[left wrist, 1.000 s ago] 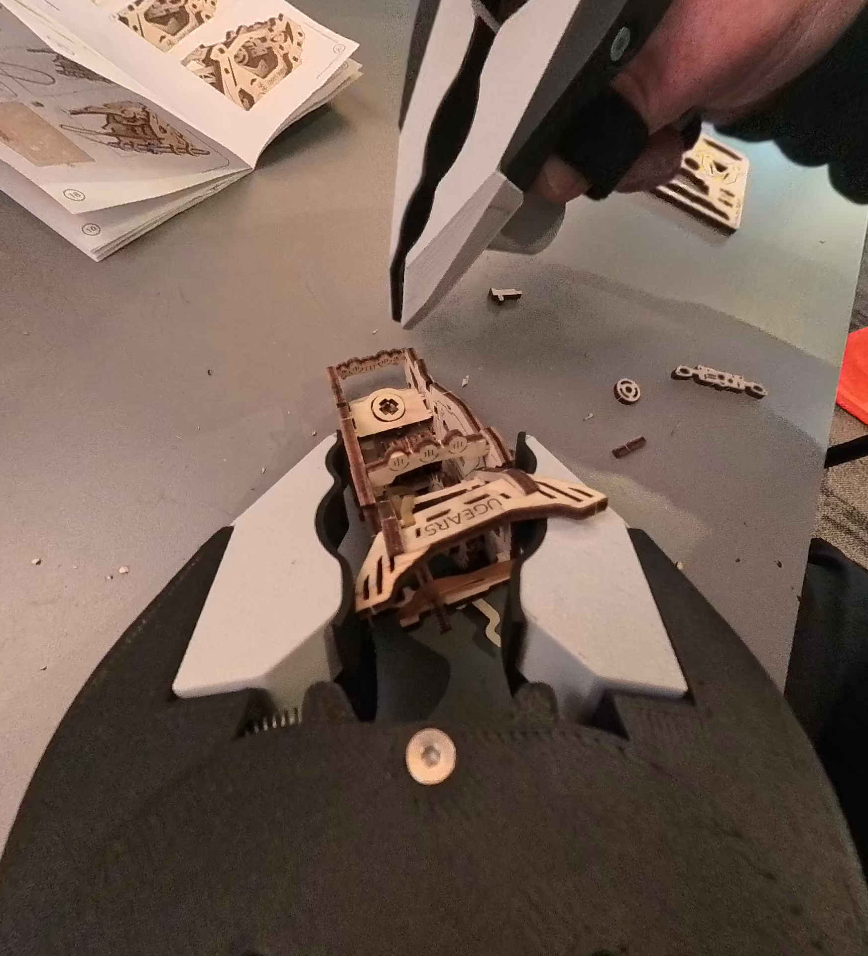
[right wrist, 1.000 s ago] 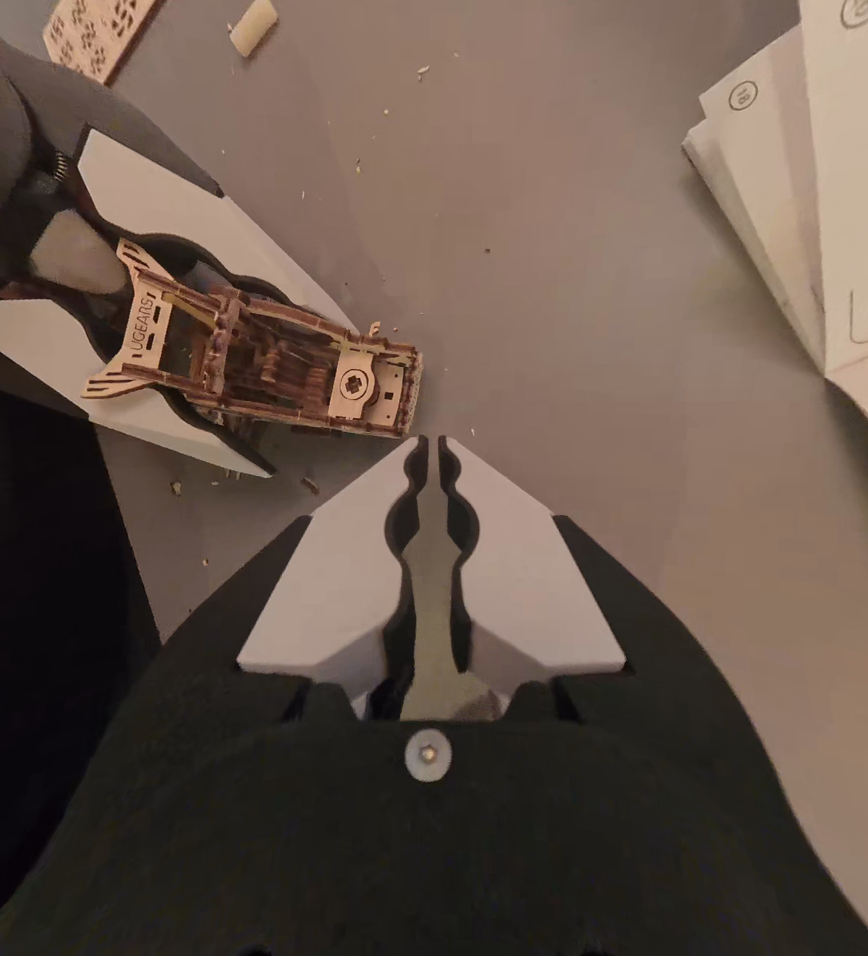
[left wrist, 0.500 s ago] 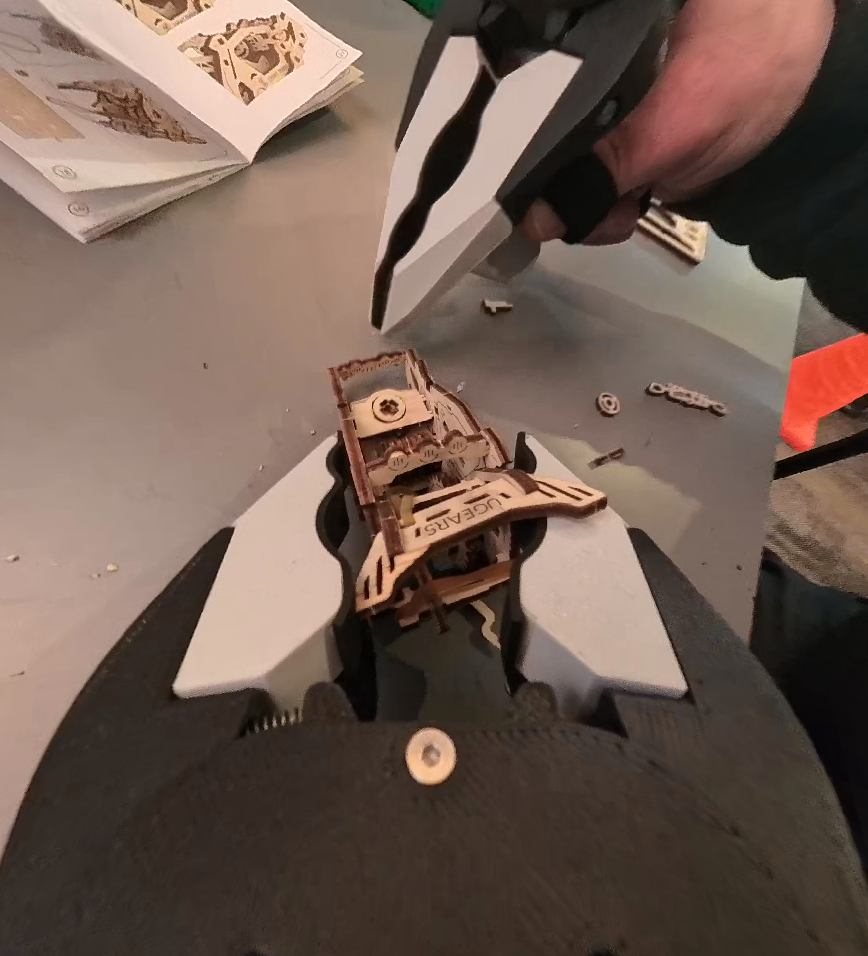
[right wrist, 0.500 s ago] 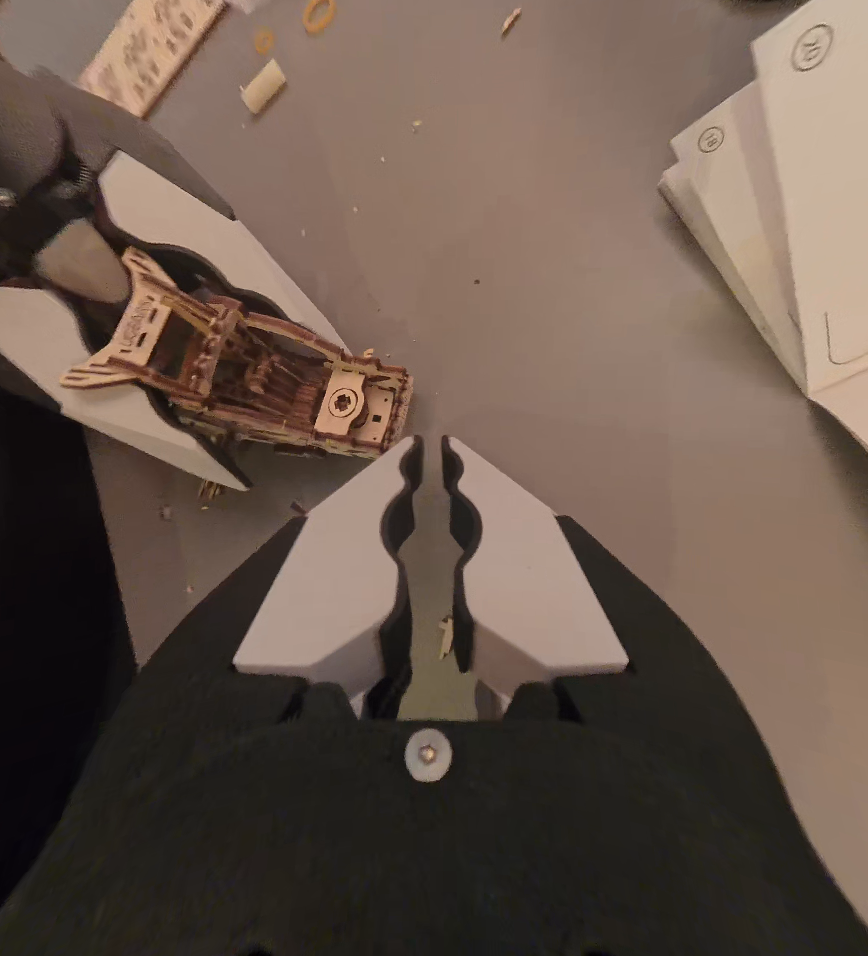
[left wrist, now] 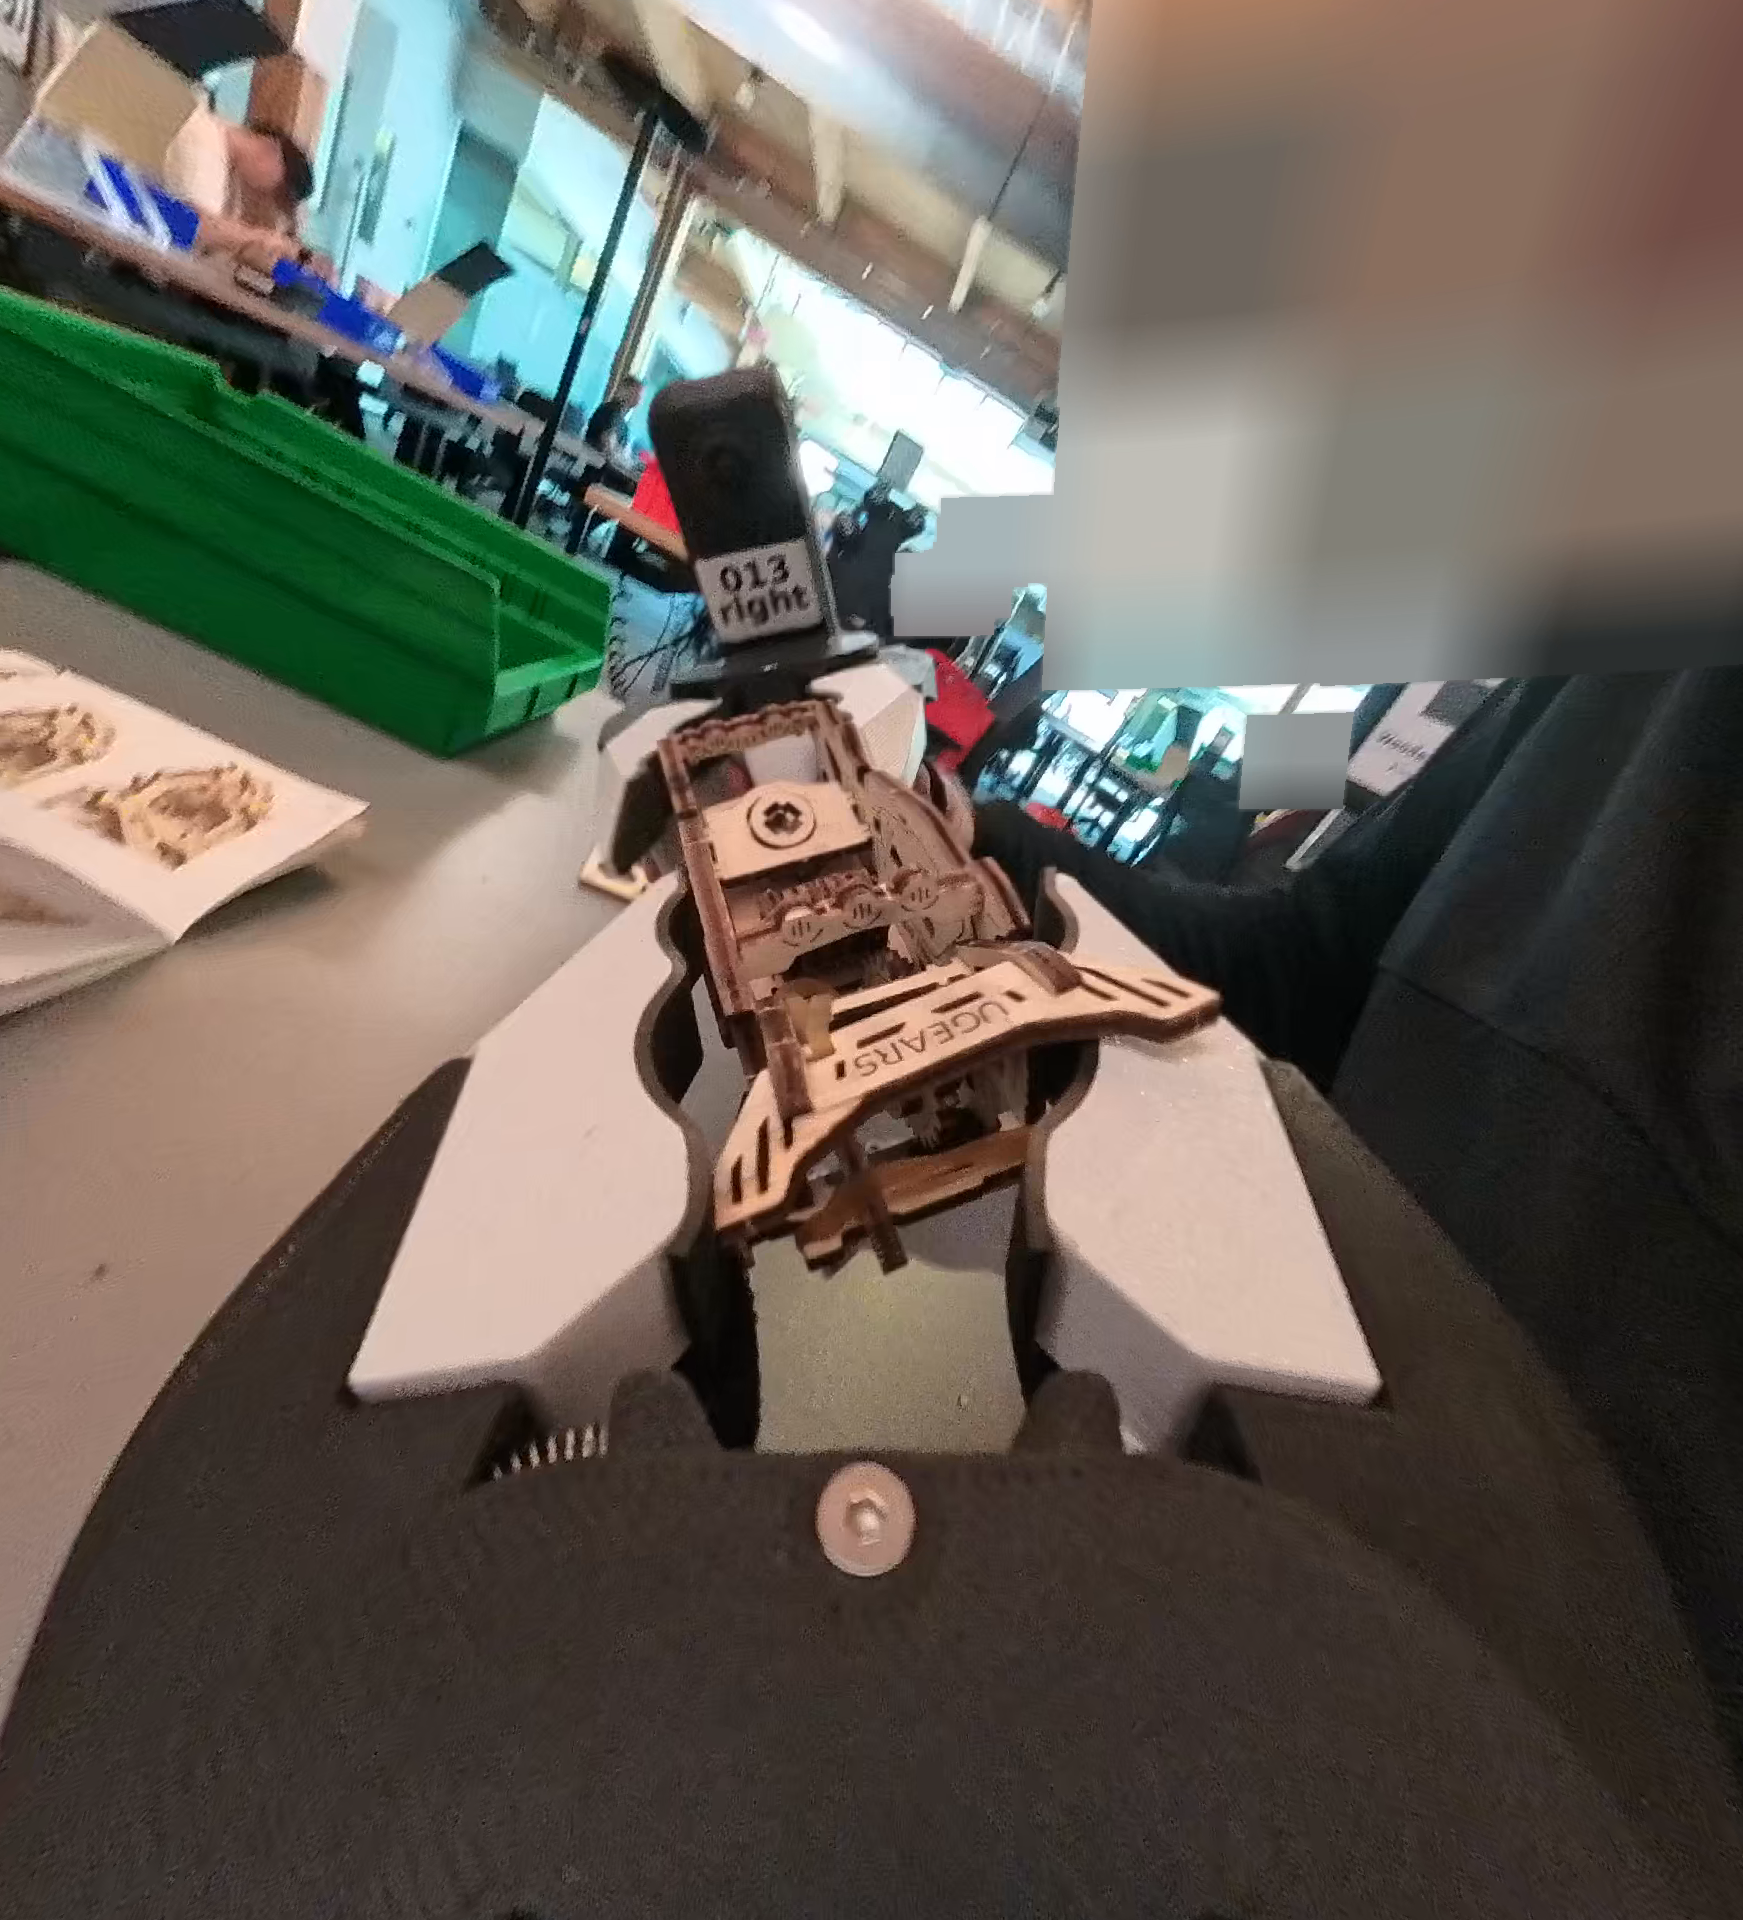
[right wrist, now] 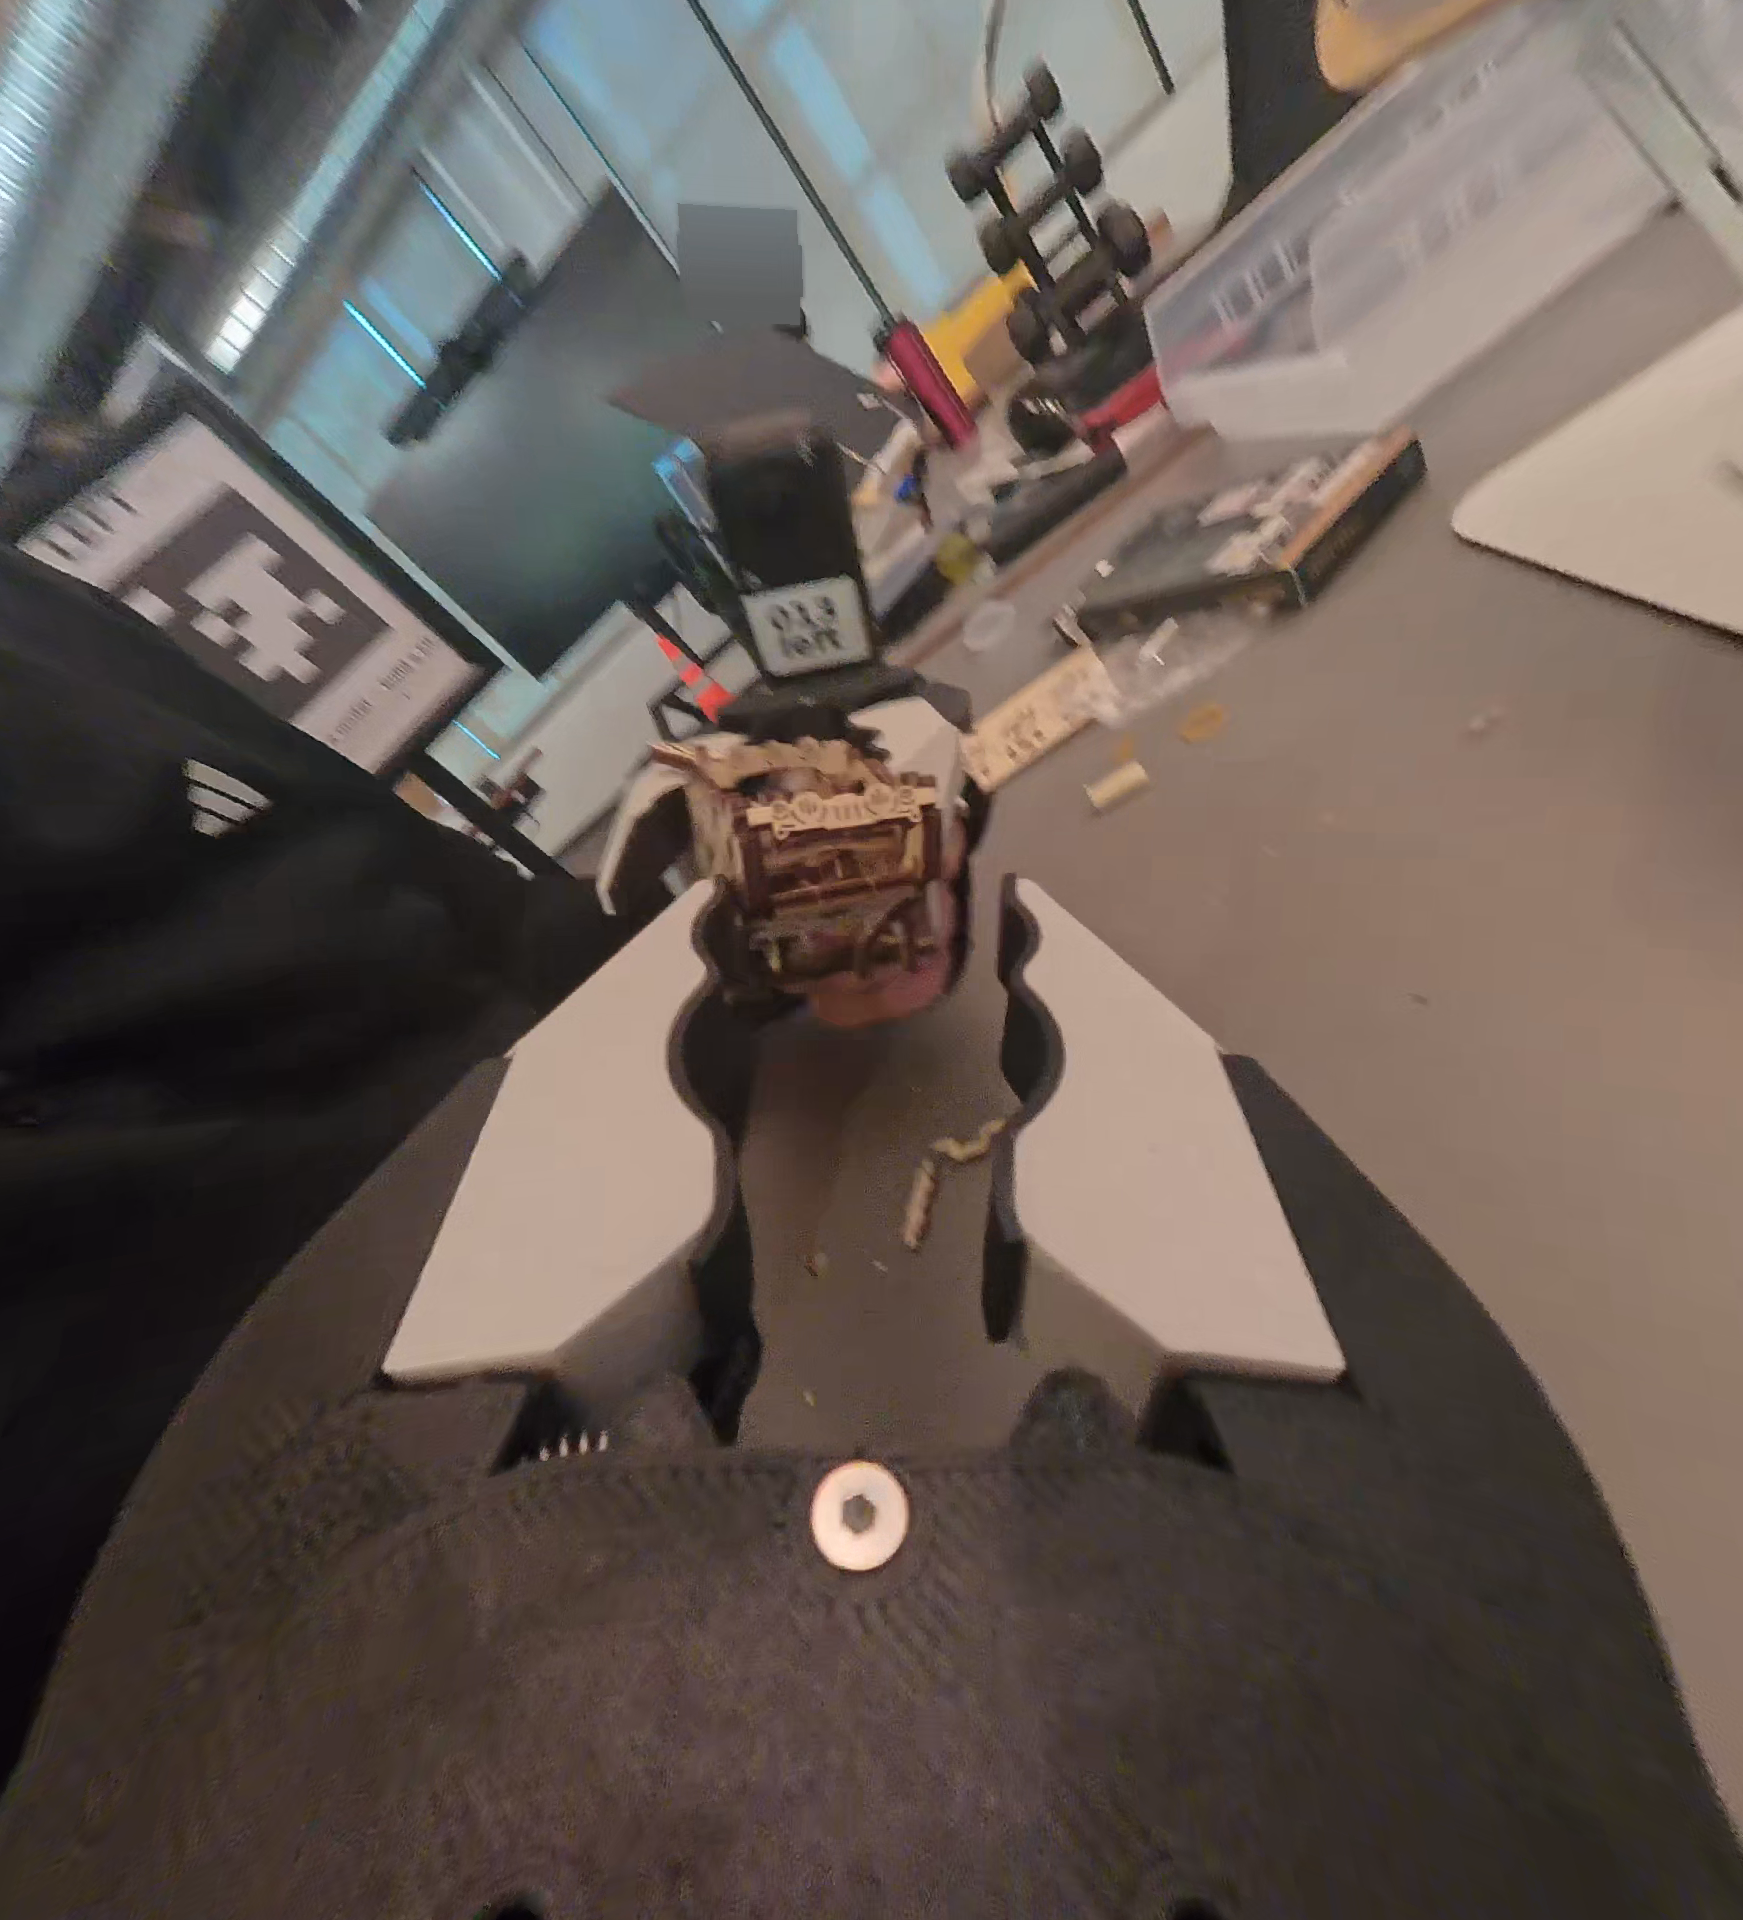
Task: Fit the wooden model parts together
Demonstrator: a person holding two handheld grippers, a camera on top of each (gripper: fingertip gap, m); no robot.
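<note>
The left gripper [left wrist: 862, 997] is clamped on the wooden model [left wrist: 877, 997], a little car frame held up above the grey table [left wrist: 223, 1091]. Its grey fingers [left wrist: 555, 1174] squeeze the model's sides. A curved wing piece at the near end has letters burnt into it.

The right gripper [right wrist: 862, 925] faces the model head-on, and its fingers [right wrist: 1127, 1122] are spread wide with nothing between them. In the right wrist view the model [right wrist: 815, 862] sits just past the finger tips, at 12 o'clock, blurry and partly dark. I cannot tell if a tip touches it.

Each gripper has a black camera block on top with a small white label [left wrist: 765, 601] — printed, but not for copying. In the left wrist view the right gripper [left wrist: 794, 727] is mostly hidden behind the model.

A booklet [left wrist: 88, 810] with pictures lies open at 9 o'clock, cut off by the edge. A green bin [left wrist: 223, 540] stands at 10 o'clock. A dark sleeve [left wrist: 1469, 935] fills 3 o'clock.

Small wood bits [right wrist: 934, 1174] lie on the table [right wrist: 1418, 935] between the right fingers — too fuzzy to name. A black-and-white square-pattern sign [right wrist: 243, 613] stands at 10 o'clock in the right view.
</note>
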